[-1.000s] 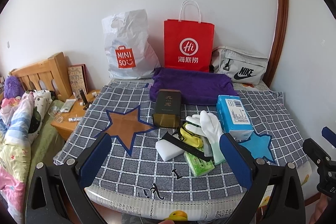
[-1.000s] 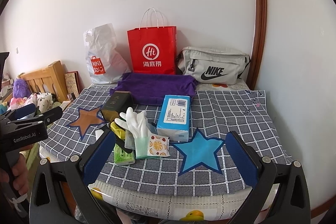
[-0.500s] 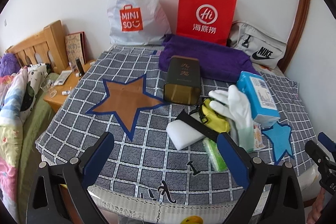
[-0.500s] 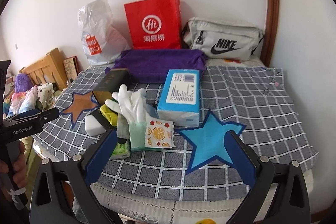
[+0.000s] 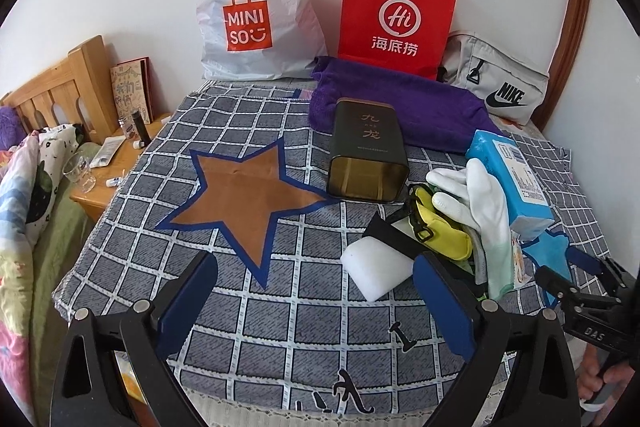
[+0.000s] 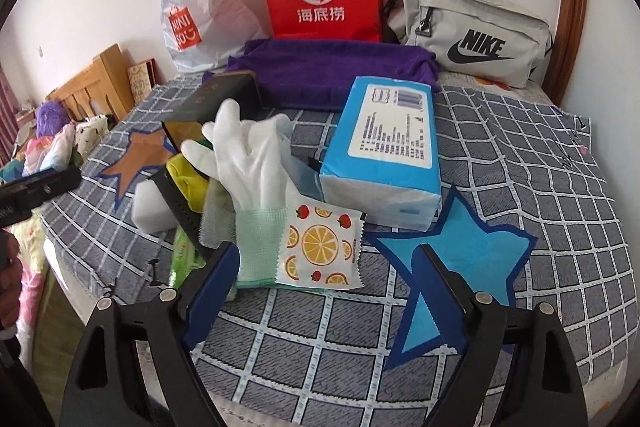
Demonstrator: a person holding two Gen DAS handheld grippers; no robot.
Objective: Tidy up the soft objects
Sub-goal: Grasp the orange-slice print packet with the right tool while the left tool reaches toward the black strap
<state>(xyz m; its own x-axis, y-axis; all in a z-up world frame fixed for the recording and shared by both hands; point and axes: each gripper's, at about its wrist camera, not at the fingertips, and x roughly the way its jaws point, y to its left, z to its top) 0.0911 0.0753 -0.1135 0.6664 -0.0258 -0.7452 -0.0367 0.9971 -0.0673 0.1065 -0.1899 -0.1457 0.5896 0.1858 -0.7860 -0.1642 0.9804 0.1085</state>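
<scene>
While the left wrist view looks down on the checked cloth point(image 5: 248, 291), the left hand-held gripper point(image 5: 316, 301) hangs over bare cloth with its jaws spread and nothing between them. Beside its right pad lies the heap of soft things: a white sponge block point(image 5: 378, 273), a yellow pouch point(image 5: 442, 227), and a white glove point(image 5: 478, 199) leaning on the blue tissue pack point(image 5: 510, 179). A dark tin point(image 5: 366, 147) lies on its side behind the heap, and the brown star point(image 5: 248, 197) is empty, probably a sorting spot. Along the wall stand the Miniso bag point(image 5: 256, 3), the red paper bag point(image 5: 396, 11) and a grey Nike bag point(image 5: 498, 83), with a purple towel point(image 5: 400, 107) in front of them.

From the right wrist view, the right hand-held gripper point(image 6: 326, 297) is pointed at the near edge of the heap. Its jaws are closing but still wide, and no pad presses on anything. The glove's green cuff point(image 6: 256, 247) and a fruit-print sachet point(image 6: 320, 247) lie just ahead of the left pad, so one of these is likely the first pick. The blue star point(image 6: 460, 247) under the right pad looks like the other sorting spot.
</scene>
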